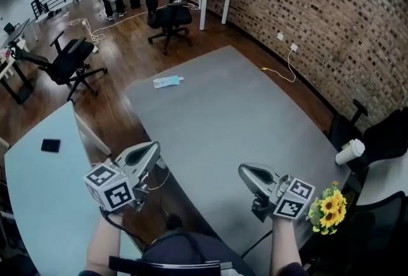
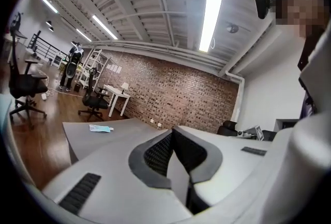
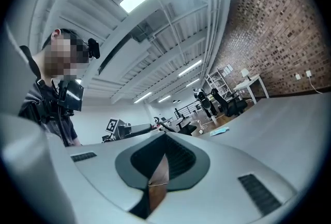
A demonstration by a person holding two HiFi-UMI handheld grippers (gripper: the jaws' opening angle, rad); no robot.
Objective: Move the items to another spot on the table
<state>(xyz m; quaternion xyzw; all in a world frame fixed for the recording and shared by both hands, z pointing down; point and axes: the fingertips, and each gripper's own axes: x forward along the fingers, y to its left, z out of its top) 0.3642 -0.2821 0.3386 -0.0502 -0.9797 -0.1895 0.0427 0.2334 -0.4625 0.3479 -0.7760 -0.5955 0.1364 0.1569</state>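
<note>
Head view steeply down over the grey table (image 1: 242, 122); both gripper views low, upward-tilted; blue tube (image 1: 167, 81) common to all.

The left forearm (image 1: 102, 244) and right forearm (image 1: 285, 250) reached forward side by side; the white plastic left tongs (image 1: 150, 148) and right tongs (image 1: 246, 173) were both closed on nothing, pointing ahead.

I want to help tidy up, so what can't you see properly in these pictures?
Blue-and-white packet: too small in every view to say what it is.
White cup: head view, too small to show what's inside.
Sunflowers: head view, their base is lost in shadow.
</note>
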